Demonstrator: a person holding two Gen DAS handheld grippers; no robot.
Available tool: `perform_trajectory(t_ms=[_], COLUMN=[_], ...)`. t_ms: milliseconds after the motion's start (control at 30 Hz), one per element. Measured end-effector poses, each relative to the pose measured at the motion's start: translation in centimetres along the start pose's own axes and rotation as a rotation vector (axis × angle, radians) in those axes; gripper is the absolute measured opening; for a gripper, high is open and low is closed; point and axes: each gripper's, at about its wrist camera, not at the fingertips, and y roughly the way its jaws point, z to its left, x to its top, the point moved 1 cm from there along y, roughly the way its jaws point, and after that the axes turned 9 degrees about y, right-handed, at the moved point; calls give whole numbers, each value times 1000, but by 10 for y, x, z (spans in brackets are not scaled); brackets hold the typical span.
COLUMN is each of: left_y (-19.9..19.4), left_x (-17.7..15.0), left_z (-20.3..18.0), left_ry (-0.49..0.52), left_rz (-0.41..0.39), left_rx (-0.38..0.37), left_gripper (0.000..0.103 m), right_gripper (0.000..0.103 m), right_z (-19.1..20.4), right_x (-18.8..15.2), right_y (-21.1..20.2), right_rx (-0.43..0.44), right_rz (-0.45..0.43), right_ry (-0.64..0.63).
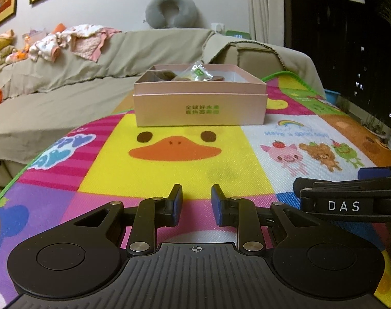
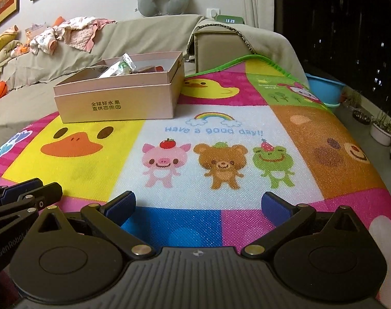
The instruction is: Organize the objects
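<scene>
A pink cardboard box (image 1: pixel 200 103) stands open on the colourful cartoon play mat (image 1: pixel 105 175), straight ahead of my left gripper (image 1: pixel 197 193). Inside the box lie a clear wrapped packet (image 1: pixel 199 70) and some brown items. The left jaws are open with a narrow gap and nothing between them, low over the mat and well short of the box. In the right wrist view the box (image 2: pixel 118 103) is ahead to the left, with the packet (image 2: pixel 123 65) sticking out. My right gripper (image 2: pixel 198 198) is wide open and empty above the mat (image 2: pixel 216 128). Each gripper shows at the edge of the other's view.
A beige-covered sofa (image 1: pixel 66 87) runs behind the mat, with a pile of baby clothes (image 1: pixel 66 41) and a grey neck pillow (image 1: pixel 171 10) on its back. At the right stand a blue basin (image 2: pixel 324 90) and white plant pots (image 2: pixel 383 131) by a dark window.
</scene>
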Motion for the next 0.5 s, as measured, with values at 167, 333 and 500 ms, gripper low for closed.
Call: perform_trajectory(t_ms=[167, 333, 500], left_y=[0, 0, -1], left_x=[0, 0, -1], left_z=[0, -1, 2], left_ry=[3, 9, -14], left_rz=[0, 1, 0], left_rx=[3, 6, -10], left_gripper=[27, 27, 27], right_gripper=[103, 103, 103], right_z=[0, -2, -3], right_x=[0, 0, 1], right_y=[0, 1, 2], right_rx=[-1, 2, 8], right_rz=[0, 1, 2], right_ry=[1, 1, 2])
